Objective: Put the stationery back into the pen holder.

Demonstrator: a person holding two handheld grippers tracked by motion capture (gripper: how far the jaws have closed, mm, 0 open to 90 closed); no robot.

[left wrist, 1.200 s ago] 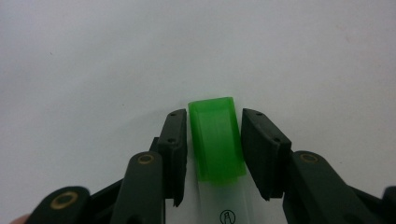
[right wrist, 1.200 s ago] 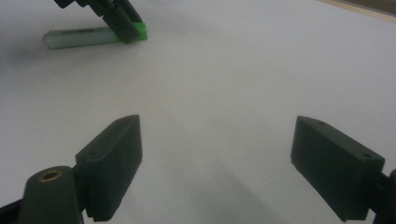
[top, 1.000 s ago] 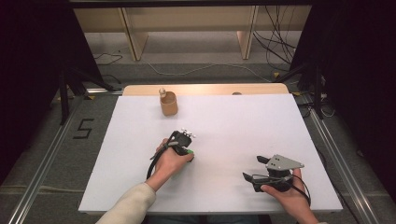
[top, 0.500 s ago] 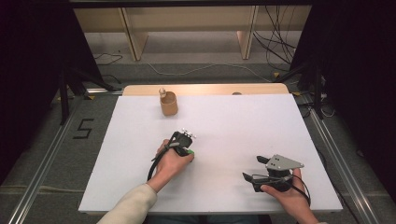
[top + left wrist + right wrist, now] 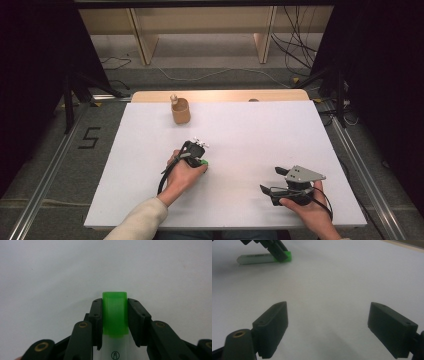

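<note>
A marker with a pale barrel [image 5: 255, 259] and a bright green cap [image 5: 115, 312] lies flat on the white table [image 5: 260, 135]. My left gripper [image 5: 115, 303] points down at it, and both black pads press on the sides of the green cap. In the high view the left gripper [image 5: 200, 161] sits near the table's middle, a hand wrapped around it. My right gripper [image 5: 270, 180] rests low at the front right with its jaws wide apart and nothing between them. From the right gripper view [image 5: 328, 312] the marker lies farther off at the upper left.
A small wooden cup [image 5: 180, 110] with something standing in it sits at the table's far edge, left of centre. A wooden strip [image 5: 225, 95] runs along the back. Metal rails [image 5: 45, 195] and cables flank the table on the floor.
</note>
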